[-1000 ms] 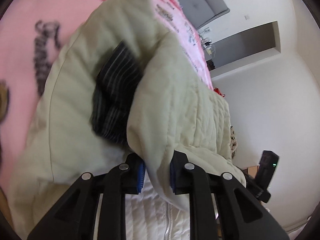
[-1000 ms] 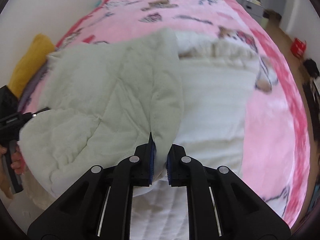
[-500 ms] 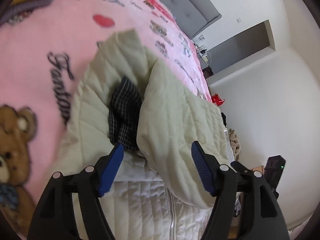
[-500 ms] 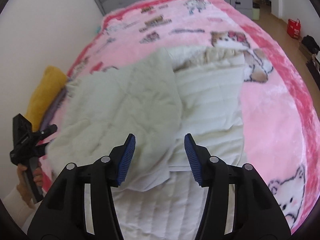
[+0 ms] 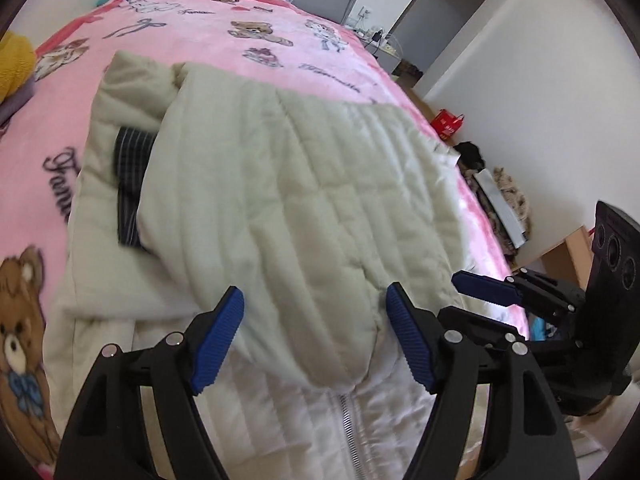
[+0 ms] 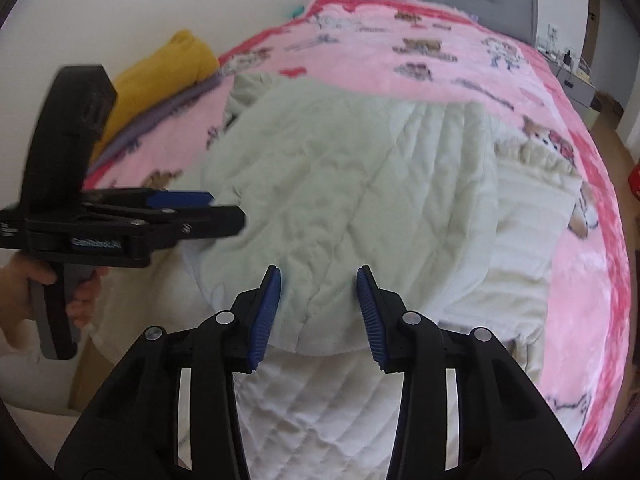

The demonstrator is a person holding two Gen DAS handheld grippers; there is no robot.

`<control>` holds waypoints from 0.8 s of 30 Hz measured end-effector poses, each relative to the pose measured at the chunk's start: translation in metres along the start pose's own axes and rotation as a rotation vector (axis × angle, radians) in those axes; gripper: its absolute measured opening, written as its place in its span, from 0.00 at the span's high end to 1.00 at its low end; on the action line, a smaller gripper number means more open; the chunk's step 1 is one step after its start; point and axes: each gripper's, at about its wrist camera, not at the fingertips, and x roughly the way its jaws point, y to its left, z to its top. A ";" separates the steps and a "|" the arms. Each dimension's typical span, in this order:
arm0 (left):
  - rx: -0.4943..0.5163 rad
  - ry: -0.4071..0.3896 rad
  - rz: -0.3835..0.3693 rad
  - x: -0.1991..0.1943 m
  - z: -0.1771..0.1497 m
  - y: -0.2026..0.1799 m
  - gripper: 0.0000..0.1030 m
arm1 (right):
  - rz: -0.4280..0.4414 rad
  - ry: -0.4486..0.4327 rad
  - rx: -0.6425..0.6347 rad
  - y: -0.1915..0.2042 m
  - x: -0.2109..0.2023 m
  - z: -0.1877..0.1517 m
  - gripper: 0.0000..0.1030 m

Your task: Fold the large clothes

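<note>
Both tongs, left and right, gape empty above the soft, bulky quilted coat, best gripped at its folded hem.

Soft, even daylight; strong fisheye bending and dark corners; slight motion blur, faint shadows.

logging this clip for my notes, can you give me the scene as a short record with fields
surface: bed with pink blanket
garment: pale quilted coat, one half lying folded over the zipped front
inner detail: dark checked lining showing near the collar
left gripper: open, jaws just opened wide, nothing between the pads
right gripper: open, jaws just narrowed slightly, nothing held
beside the bed's far side: yellow cloth on a grey one
</note>
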 end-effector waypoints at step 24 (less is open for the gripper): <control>-0.117 0.112 0.068 0.043 -0.028 0.017 0.23 | 0.007 0.109 0.133 -0.009 0.053 -0.026 0.52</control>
